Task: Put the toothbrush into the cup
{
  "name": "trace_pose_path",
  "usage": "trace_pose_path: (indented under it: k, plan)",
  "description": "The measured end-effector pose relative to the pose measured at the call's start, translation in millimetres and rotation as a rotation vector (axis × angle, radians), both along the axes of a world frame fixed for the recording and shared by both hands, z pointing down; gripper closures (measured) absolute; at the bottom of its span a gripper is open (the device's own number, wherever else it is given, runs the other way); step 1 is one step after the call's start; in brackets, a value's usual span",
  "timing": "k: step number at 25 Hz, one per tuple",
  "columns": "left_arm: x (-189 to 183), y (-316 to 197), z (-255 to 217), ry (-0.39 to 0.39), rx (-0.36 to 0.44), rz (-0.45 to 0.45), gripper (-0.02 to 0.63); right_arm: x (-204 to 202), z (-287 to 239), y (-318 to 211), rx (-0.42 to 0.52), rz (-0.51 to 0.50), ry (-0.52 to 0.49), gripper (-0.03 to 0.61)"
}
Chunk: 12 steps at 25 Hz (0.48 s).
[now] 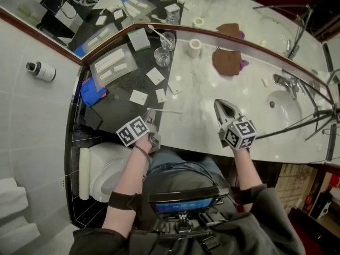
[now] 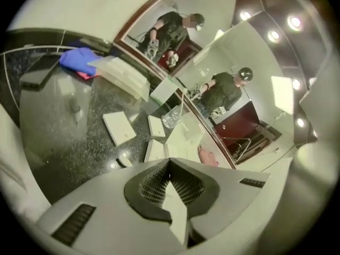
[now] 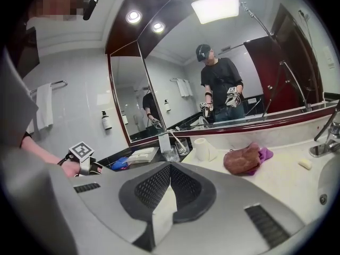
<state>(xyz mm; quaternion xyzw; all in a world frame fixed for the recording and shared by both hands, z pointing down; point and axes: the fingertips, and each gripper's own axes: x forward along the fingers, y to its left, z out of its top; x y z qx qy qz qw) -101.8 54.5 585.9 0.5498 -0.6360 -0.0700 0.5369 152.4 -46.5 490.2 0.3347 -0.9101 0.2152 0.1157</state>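
Head view: round clear glass cup [image 1: 162,57]

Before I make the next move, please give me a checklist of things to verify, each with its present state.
White toothbrush stands in the farther clear glass cup: ok.
Left tongs shut, nothing between them: ok.
Right tongs shut, nothing between them: ok.
Nearer clear glass cup upright: ok.
Thin white stick lying near the left tongs, another toothbrush or not: cannot tell.
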Motion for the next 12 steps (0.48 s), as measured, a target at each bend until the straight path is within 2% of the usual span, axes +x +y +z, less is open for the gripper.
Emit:
trace_pose_path:
  k: [8,12]
  plan:
    - [-6.7,-2.5,-78.8,-0.307,0.218,0.177,0.611,-10.5,-11.5,4.8,0.013,-0.02,-0.023,0.568]
    - [-13.1,0.8,-104.7,-0.533,0.28,0.265,0.611,-13.5,-15.6,6.2,0.017,-0.025,-0.025,0.568]
